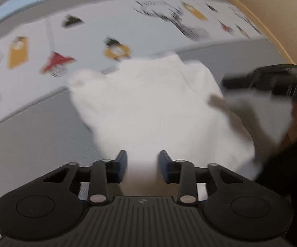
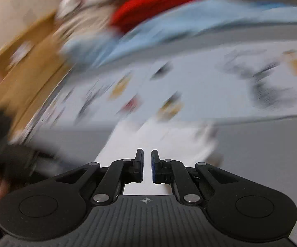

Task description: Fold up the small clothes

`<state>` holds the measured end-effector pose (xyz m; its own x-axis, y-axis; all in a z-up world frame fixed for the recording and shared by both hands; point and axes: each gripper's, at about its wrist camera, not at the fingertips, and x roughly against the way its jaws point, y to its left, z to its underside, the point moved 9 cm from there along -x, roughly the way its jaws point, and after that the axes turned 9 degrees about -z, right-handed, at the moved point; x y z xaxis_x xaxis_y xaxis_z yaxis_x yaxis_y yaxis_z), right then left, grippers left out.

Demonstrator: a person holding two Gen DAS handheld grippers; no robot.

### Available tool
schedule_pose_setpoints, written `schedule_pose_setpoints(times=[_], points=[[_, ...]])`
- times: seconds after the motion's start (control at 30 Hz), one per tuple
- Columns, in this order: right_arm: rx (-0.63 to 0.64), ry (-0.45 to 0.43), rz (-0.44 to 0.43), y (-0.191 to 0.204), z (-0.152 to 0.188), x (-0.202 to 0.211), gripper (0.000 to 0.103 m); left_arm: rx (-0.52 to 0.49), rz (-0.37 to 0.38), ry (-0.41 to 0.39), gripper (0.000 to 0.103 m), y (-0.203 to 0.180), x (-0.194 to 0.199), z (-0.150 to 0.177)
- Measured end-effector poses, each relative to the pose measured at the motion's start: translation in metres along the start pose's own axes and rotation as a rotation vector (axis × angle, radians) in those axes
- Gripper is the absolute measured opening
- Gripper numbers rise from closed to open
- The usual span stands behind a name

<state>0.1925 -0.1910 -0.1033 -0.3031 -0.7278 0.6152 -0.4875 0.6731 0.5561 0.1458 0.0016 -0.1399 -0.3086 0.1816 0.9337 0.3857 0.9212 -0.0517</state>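
Observation:
A small white garment (image 1: 152,107) lies rumpled on the grey surface (image 1: 35,133), its far edge over a printed white sheet (image 1: 86,30). My left gripper (image 1: 142,164) points steeply down at its near edge. The blue pads stand apart with white cloth showing between and below them. My right gripper (image 1: 226,83) shows as a black blur at the garment's right corner, where a flap (image 1: 261,113) looks lifted. In the right wrist view its pads (image 2: 147,164) are a narrow slit apart above the same garment (image 2: 158,140). Heavy blur hides any contact.
Light blue cloth (image 2: 169,24) and a red piece (image 2: 154,2) lie piled beyond the printed sheet (image 2: 189,82). A brown cardboard wall (image 2: 25,61) stands at the left. A tan curved edge (image 1: 261,20) bounds the right. A person's dark clothing (image 1: 292,164) is close.

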Motion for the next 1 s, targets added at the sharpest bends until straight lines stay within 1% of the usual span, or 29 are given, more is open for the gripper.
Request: schedule_pose_setpoints(times=[0.03,0.07,0.1,0.13,0.2,0.27,0.3,0.33,0.37,0.4,0.43,0.47,0.5,0.53,0.57,0.63,0.8,0.87,0.9,0.93,0.97,1.0], points=[[0.04,0.102,0.003,0.001,0.017,-0.011,0.009,-0.034,-0.004,0.041,0.034,-0.004,-0.01,0.008],[0.085,0.235,0.057,-0.005,0.041,-0.023,0.008,-0.077,-0.034,0.089,0.034,-0.004,-0.023,0.018],[0.116,0.334,0.11,-0.015,0.062,-0.031,0.0,-0.103,-0.052,0.127,0.034,-0.004,-0.032,0.026],[0.138,0.379,0.123,-0.019,0.073,-0.034,0.0,-0.105,-0.05,0.131,0.034,-0.004,-0.034,0.027],[0.136,0.359,0.103,-0.016,0.067,-0.029,0.0,-0.066,-0.028,0.133,0.034,0.0,-0.03,0.024],[0.092,0.35,0.109,-0.021,0.066,-0.023,0.0,-0.057,-0.017,0.129,0.034,0.001,-0.023,0.022],[0.09,0.347,0.112,-0.021,0.067,-0.019,0.0,-0.052,-0.014,0.116,0.034,0.002,-0.018,0.02],[0.092,0.33,0.112,-0.019,0.062,-0.018,0.0,-0.026,-0.011,0.095,0.038,0.005,-0.015,0.014],[0.081,0.29,0.102,-0.017,0.055,-0.016,0.003,0.017,-0.01,0.07,0.042,0.011,-0.011,0.008],[0.062,0.253,0.099,-0.019,0.048,-0.016,0.011,0.074,-0.011,0.04,0.054,0.019,-0.008,0.001],[0.028,0.209,0.1,-0.022,0.038,-0.015,0.031,0.148,-0.016,0.007,0.066,0.03,-0.005,-0.007],[-0.017,0.161,0.113,-0.028,0.029,-0.012,0.044,0.203,-0.023,-0.012,0.07,0.037,-0.004,-0.012],[-0.068,0.118,0.144,-0.038,0.021,-0.009,0.066,0.264,-0.033,-0.023,0.076,0.047,-0.004,-0.016],[-0.122,0.082,0.19,-0.048,0.014,-0.009,0.072,0.326,-0.04,-0.019,0.077,0.056,-0.007,-0.018],[-0.164,0.069,0.216,-0.057,0.011,-0.011,0.071,0.364,-0.039,-0.006,0.077,0.061,-0.01,-0.019],[-0.22,0.082,0.213,-0.065,0.011,-0.021,0.07,0.412,-0.025,0.024,0.077,0.063,-0.019,-0.021],[-0.287,0.144,0.192,-0.067,0.018,-0.048,0.07,0.411,0.007,0.082,0.077,0.057,-0.044,-0.024],[-0.328,0.169,0.193,-0.07,0.022,-0.055,0.069,0.425,0.018,0.101,0.077,0.055,-0.055,-0.024],[-0.346,0.173,0.195,-0.072,0.024,-0.057,0.067,0.436,0.023,0.104,0.076,0.056,-0.059,-0.023],[-0.361,0.173,0.193,-0.072,0.024,-0.058,0.06,0.444,0.029,0.106,0.071,0.057,-0.064,-0.024],[-0.368,0.173,0.183,-0.071,0.024,-0.061,0.055,0.442,0.031,0.106,0.069,0.06,-0.065,-0.023],[-0.368,0.172,0.175,-0.069,0.024,-0.06,0.044,0.427,0.018,0.105,0.063,0.059,-0.067,-0.025]])
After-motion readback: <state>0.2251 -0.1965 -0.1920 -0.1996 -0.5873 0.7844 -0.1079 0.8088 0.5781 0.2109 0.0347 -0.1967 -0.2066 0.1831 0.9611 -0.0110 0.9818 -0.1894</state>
